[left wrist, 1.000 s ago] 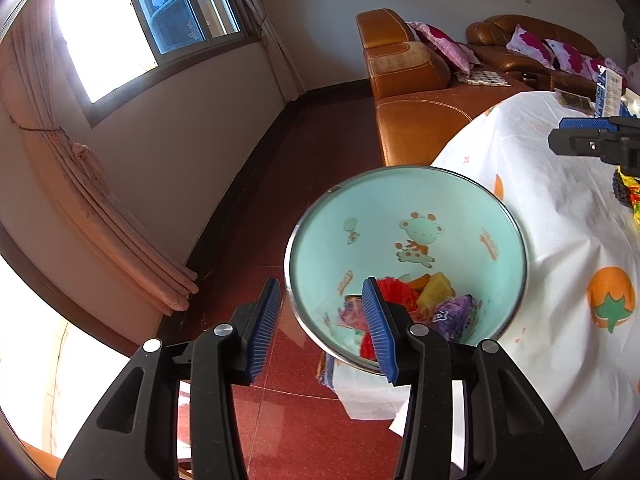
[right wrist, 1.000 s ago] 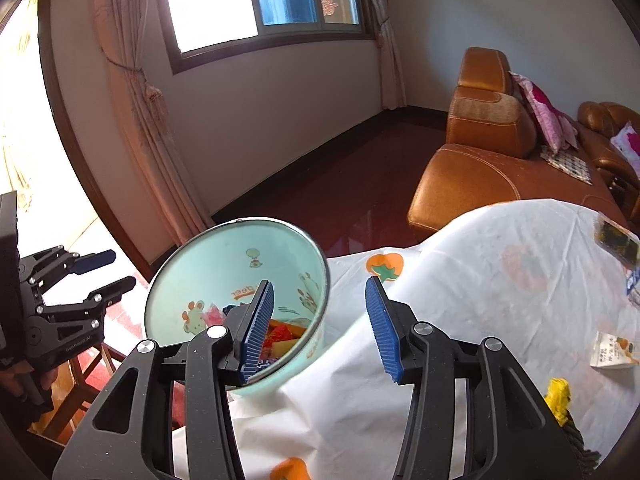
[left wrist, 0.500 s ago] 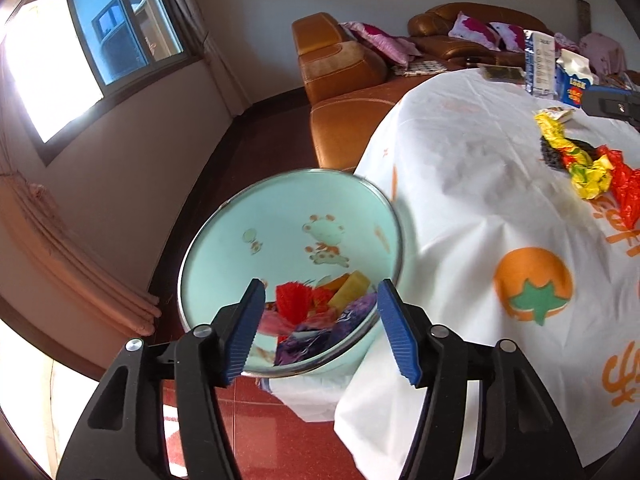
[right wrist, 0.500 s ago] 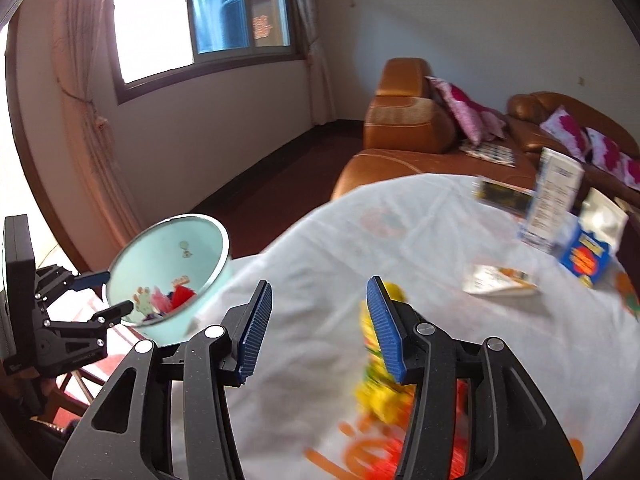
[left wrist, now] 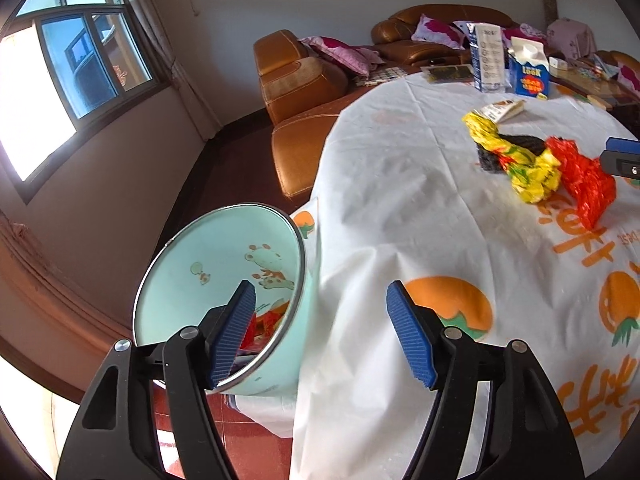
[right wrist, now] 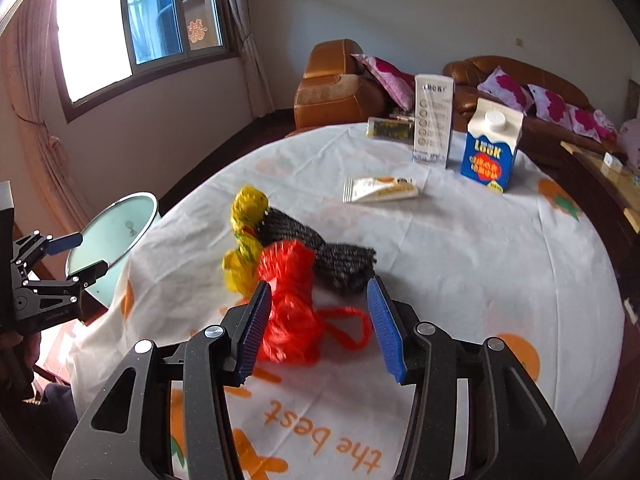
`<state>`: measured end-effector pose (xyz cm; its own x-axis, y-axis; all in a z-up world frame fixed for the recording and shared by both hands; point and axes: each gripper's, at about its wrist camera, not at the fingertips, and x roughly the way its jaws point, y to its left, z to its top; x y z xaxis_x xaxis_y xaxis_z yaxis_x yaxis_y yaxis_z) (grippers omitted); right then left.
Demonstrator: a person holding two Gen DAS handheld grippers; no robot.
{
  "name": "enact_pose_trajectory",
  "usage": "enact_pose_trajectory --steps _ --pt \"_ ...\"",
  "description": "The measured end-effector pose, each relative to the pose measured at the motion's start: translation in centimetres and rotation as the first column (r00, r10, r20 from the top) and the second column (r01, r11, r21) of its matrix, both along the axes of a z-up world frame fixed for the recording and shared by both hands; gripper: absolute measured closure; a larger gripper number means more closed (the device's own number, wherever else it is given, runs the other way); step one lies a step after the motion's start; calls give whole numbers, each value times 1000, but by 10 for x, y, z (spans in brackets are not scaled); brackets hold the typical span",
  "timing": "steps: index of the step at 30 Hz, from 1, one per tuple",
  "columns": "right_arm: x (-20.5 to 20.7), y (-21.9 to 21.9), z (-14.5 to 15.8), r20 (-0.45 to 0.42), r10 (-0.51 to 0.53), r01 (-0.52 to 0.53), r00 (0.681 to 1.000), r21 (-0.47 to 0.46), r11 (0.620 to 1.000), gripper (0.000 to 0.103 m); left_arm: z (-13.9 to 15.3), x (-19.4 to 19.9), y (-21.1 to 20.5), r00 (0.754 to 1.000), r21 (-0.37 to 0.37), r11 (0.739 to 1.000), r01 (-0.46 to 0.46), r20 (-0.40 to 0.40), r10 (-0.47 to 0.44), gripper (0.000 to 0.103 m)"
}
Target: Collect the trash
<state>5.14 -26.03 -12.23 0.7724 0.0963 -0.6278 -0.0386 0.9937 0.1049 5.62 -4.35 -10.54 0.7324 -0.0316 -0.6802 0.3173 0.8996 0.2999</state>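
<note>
Trash heaped near mid-table: red bag (right wrist: 289, 300), crinkled and thin; yellow bag (right wrist: 245, 236), twisted; black mesh wad (right wrist: 320, 254), coarse-woven. All three touching. Red bag lying between the right gripper (right wrist: 316, 330) pads, jaws apart, pads not pressing it, loose red strand curling toward the right pad. Left gripper (left wrist: 320, 340) released and empty, jaws having just been opening, hanging over the table's (left wrist: 400, 208) draped edge.

Bin (left wrist: 224, 280) just beside that edge, below the tabletop, round, pale mint, metal-rimmed, cartoon animals printed inside, coloured wrappers at the bottom. Red floor open beyond the bin toward the window wall.

White cloth creased, printed with orange fruit and "the best". Bare cloth all round the heap; farther back a flat sachet (right wrist: 382, 190), then a blue-and-white carton (right wrist: 490, 148) reading "Look" and a tall white box (right wrist: 434, 120), both upright, side by side. Small dark packet (right wrist: 390, 128) at the far rim.
</note>
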Motion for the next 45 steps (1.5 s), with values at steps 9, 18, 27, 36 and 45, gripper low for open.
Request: enact_pose_trajectory --steps 9,18,27,36,45 --pt "6 9 -22 -61 66 -64 996 21 998 71 3 0 -1 1000 1 1000 -1 1 1 35" --pt "-6 12 -7 -10 98 -97 995 57 994 89 8 -2 -17 1000 -1 1000 26 4 -26 35" --pt "-28 -43 18 63 -51 50 997 17 999 89 22 -6 -78 993 -57 991 118 6 -118 29" --pt "-40 -88 1 56 -137 135 989 41 990 89 12 2 -149 987 -66 985 159 -19 -160 25" --pt "-38 -87 0 65 -120 117 991 44 992 89 -8 28 -146 993 -12 995 94 -65 -95 24"
